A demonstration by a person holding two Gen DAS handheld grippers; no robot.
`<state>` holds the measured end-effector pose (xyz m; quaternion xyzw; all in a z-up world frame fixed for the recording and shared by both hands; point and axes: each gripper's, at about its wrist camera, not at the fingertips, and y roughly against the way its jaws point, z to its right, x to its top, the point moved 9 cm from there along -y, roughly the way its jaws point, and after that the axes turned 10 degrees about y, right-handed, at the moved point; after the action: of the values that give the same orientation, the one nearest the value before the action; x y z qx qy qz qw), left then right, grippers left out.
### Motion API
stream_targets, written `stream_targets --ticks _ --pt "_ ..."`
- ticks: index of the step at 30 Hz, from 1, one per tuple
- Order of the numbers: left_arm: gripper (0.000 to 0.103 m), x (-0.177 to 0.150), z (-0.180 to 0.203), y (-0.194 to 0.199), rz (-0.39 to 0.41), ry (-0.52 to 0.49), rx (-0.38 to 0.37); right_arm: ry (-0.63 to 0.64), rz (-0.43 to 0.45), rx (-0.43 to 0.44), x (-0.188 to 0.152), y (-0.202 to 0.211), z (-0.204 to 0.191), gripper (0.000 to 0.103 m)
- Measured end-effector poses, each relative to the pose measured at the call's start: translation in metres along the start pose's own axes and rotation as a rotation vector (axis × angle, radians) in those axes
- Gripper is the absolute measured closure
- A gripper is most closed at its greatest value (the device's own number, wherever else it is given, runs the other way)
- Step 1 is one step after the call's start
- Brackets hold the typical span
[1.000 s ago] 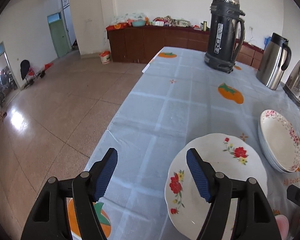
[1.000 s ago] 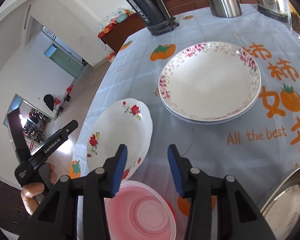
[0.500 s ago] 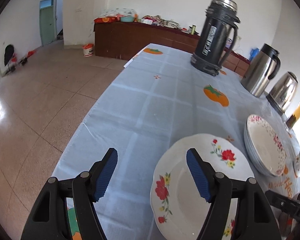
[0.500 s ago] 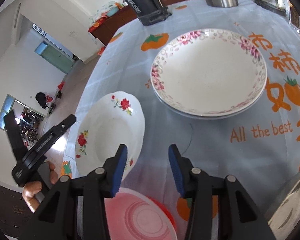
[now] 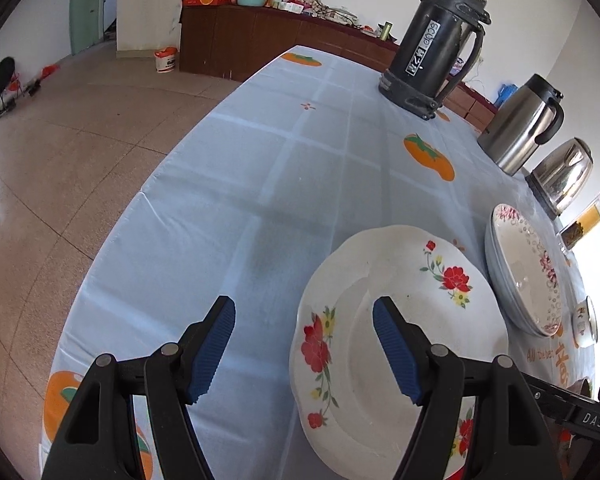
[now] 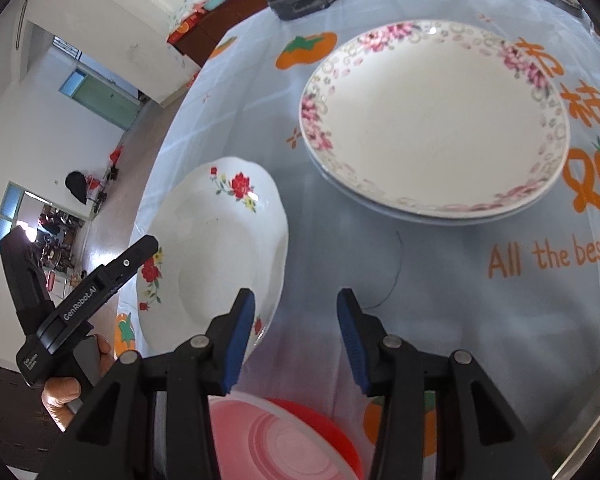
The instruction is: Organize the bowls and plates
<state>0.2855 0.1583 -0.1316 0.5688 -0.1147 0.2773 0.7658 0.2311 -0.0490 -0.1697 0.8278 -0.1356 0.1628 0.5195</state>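
Observation:
A white plate with red flowers (image 5: 404, 320) lies on the blue tablecloth; it also shows in the right wrist view (image 6: 216, 252). My left gripper (image 5: 304, 344) is open, its right finger over the plate's left part, its left finger over bare cloth. A stack of pink-rimmed plates (image 5: 524, 268) sits further right, large in the right wrist view (image 6: 432, 116). My right gripper (image 6: 292, 332) is open and empty, just right of the red-flower plate's rim. A pink and red bowl stack (image 6: 276, 440) lies under the right gripper.
A black thermos (image 5: 436, 44), a steel carafe (image 5: 520, 124) and a kettle (image 5: 564, 172) stand along the far side. A small bowl (image 5: 586, 322) sits at the right edge. The table's left edge (image 5: 112, 240) drops to the tiled floor.
The left gripper has swung right and closer to the red-flower plate. The right gripper has moved forward, closer to the plates. Both stay open.

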Motion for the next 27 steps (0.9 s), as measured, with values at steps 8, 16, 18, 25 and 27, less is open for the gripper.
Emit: stream_targets --ticks 8,16,18,25,27 --pt "0.03 -0.01 0.009 -0.007 -0.03 -0.044 0.004 0.009 -0.014 -0.011 0.0 -0.006 -0.002 0.058" --pt "0.032 -0.019 0.015 -0.016 -0.041 -0.087 0.041 0.054 -0.021 -0.033 0.0 -0.01 -0.009 0.063" --pt "0.04 -0.019 0.016 -0.015 -0.036 -0.08 0.036 0.075 -0.022 -0.041 0.001 -0.013 -0.015 0.067" --pt "0.052 -0.019 0.02 -0.014 -0.032 -0.022 -0.006 0.133 -0.033 -0.081 0.0 -0.019 -0.023 0.081" --pt "0.058 -0.019 0.018 -0.013 -0.025 -0.017 0.008 0.136 -0.032 -0.085 -0.002 -0.019 -0.023 0.081"
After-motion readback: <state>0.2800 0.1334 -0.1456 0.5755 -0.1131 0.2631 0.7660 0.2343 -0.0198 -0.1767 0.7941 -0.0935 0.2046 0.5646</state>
